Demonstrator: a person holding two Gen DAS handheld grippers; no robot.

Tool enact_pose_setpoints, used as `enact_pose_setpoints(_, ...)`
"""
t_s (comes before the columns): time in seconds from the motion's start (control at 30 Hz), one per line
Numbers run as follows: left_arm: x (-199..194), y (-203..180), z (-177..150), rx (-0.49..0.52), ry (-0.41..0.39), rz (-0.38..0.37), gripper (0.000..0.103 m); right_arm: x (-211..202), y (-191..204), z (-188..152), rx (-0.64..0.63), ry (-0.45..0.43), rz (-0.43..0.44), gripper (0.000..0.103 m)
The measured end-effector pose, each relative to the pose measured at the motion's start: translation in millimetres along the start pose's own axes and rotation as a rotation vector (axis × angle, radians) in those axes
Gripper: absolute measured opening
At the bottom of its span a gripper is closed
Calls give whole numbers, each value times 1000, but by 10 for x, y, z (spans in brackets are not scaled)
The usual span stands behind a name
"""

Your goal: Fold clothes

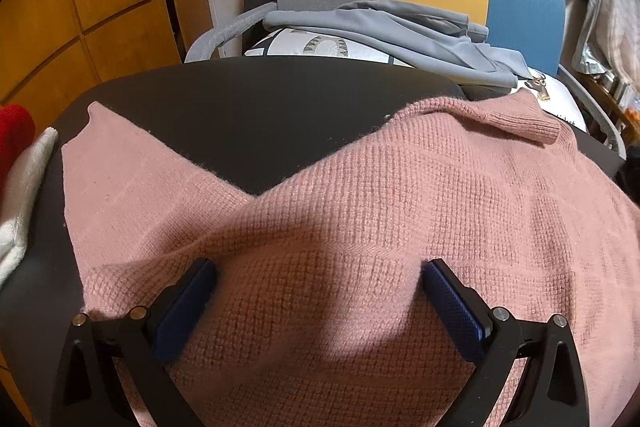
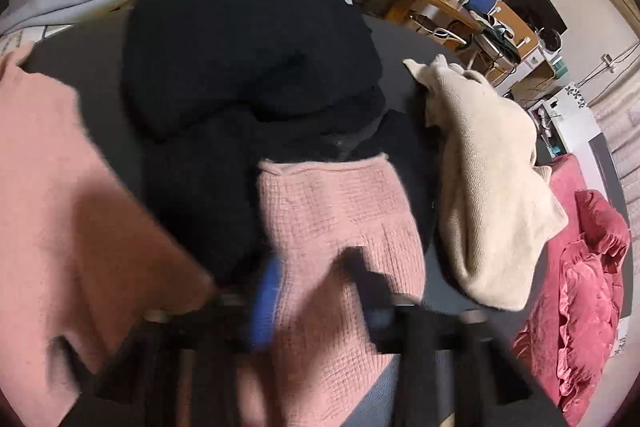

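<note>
Right wrist view: the right gripper (image 2: 320,291), blurred, pinches the pink sweater's (image 2: 340,211) sleeve at lower centre, while the left gripper (image 1: 320,279) rests spread wide on its body.

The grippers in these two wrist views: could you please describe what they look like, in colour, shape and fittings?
The left gripper has two black angular fingers with triangular cut-outs, round silver pivot bolts, and dark blue pads with a fine dotted texture. The right gripper is motion-blurred, but shows the same black frame, silver bolts and a brighter-looking blue pad. No cables, markings or sleeves are visible.
</note>
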State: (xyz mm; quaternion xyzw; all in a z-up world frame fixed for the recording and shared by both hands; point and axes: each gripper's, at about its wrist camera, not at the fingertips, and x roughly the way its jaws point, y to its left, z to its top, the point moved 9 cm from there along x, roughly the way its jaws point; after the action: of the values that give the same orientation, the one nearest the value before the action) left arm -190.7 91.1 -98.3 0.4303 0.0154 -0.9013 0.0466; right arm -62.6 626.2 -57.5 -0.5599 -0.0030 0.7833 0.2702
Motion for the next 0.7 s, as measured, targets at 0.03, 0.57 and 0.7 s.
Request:
enact_pose_setpoints(0.03, 1, 1, 0, 0, 0, -1, 103, -30, -66, 25, 18, -3, 22, 9)
enact_pose_setpoints(0.57, -4, -26, 1, 1, 0, 1, 103, -1142, -1820, 318, 354, -465, -163, 8)
enact_pose_setpoints(0.7, -3, -28, -7, 1, 0, 1, 103, -251, -1904, 69, 428, -250, -134, 9)
